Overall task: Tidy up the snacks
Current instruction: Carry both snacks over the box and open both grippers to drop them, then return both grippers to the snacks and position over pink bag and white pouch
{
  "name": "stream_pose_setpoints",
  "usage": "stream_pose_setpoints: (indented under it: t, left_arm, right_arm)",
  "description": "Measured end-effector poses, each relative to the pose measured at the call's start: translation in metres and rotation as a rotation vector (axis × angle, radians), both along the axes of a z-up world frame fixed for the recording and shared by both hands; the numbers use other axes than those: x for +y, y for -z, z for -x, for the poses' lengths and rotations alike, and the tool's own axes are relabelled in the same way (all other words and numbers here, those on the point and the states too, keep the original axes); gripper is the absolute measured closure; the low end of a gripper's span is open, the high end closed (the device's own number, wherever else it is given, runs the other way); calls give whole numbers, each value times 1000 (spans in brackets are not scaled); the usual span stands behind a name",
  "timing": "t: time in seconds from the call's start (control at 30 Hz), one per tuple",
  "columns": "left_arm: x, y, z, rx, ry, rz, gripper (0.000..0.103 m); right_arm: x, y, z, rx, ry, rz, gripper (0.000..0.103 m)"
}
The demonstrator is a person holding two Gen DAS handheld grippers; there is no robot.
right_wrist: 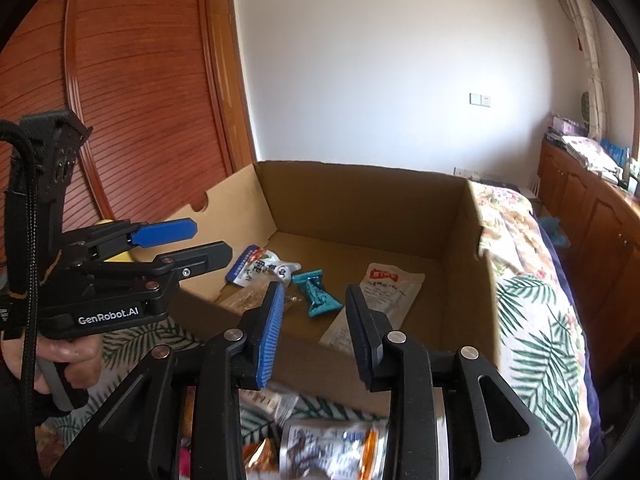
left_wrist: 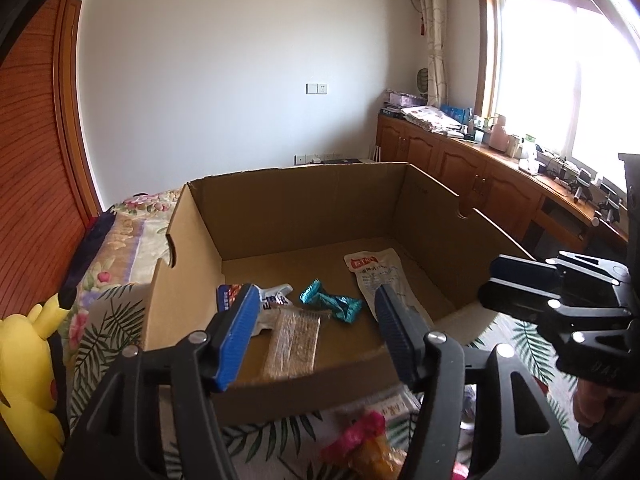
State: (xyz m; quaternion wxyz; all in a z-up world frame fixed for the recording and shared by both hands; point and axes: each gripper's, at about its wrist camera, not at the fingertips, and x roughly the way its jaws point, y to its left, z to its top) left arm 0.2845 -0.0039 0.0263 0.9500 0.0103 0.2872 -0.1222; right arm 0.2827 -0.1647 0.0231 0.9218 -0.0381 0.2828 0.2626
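Observation:
An open cardboard box (left_wrist: 188, 280) stands on the bed. On its floor lie a teal wrapper (left_wrist: 332, 304), a white pouch with a red label (left_wrist: 376, 272), a blue-and-white packet (left_wrist: 272, 300) and a clear-wrapped brown bar (left_wrist: 292, 340). My left gripper (left_wrist: 316, 290) hovers over the box's near wall, open, with nothing between its fingers. My right gripper (right_wrist: 315, 288) hangs over the same near wall further right, open and holding nothing. In the right wrist view the teal wrapper (right_wrist: 318, 294) and the white pouch (right_wrist: 388, 292) show between and beyond its fingers. Each view catches the other gripper at its side.
Loose snack packets lie on the leaf-print bedspread in front of the box: a pink and orange one (left_wrist: 364, 440) and a silver-orange one (right_wrist: 332, 448). A yellow plush toy (left_wrist: 24, 360) sits left of the box. Wooden cabinets (left_wrist: 460, 164) run along the window wall.

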Motion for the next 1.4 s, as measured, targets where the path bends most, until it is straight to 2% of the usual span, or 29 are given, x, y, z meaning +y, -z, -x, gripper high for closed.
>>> stream_pose_setpoints:
  t: [0.17,0.37,0.67,1.03,1.4]
  left_arm:
    - [2,-4,28,-16,10,15,33]
    - [-3,-3,52,-15,14,4,31]
    - [-10,19,78,15,22,-7,31]
    - [-24,65,75,132,23,15,31]
    - [-22,93,57,229,-18,30,31]
  right_arm:
    - [-16,1,29,-4,22,3,67]
    - [-38,10,51,18,67,11,64]
    - [-58,32,79,72,103,10,58]
    - [-72,66,103,146,141,22,53]
    - [-90,87,101,209,200,1,40]
